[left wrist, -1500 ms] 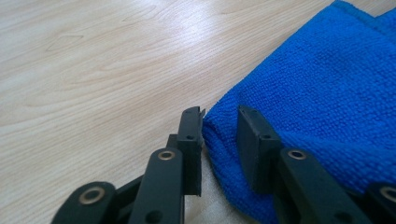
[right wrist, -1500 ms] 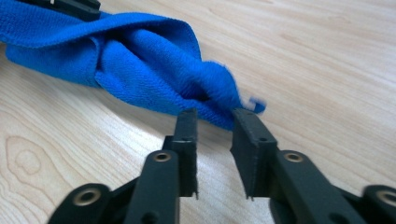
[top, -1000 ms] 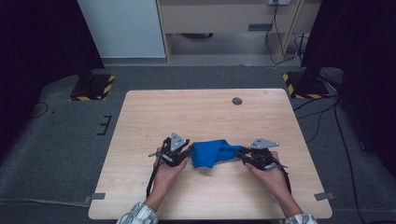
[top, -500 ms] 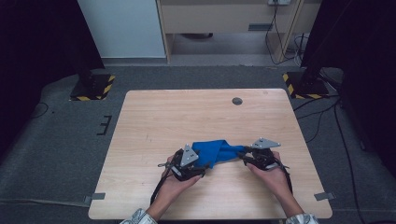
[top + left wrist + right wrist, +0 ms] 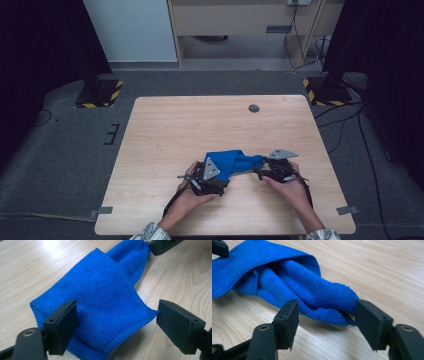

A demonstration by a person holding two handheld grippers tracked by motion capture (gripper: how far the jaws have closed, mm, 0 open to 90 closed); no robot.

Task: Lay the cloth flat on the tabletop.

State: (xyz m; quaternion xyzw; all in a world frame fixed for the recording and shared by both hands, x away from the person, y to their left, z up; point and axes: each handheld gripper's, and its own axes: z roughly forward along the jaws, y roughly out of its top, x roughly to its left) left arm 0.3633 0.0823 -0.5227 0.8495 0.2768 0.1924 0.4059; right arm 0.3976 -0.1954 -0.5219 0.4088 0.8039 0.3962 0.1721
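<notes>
A blue microfibre cloth (image 5: 232, 162) lies bunched and partly folded on the wooden table (image 5: 175, 130), near its front edge. My left gripper (image 5: 220, 176) is at the cloth's left end. In the left gripper view its jaws (image 5: 116, 315) have just been opening and stand apart, with the folded cloth (image 5: 105, 297) loose between them. My right gripper (image 5: 259, 170) is at the cloth's right end. Its jaws (image 5: 327, 313) have also just been opening, and the twisted cloth tip (image 5: 324, 302) lies between them, unpressed.
A small dark round grommet (image 5: 254, 108) sits in the table's far right part. Two black stands with yellow-black striped bases (image 5: 97, 92) (image 5: 325, 92) flank the table's far corners. Cables (image 5: 350, 115) run on the grey floor to the right.
My left hand moved right and slightly down, carrying its end of the cloth over so the cloth is folded shorter. Both grippers' jaws have spread apart and released the cloth. The right hand stayed put.
</notes>
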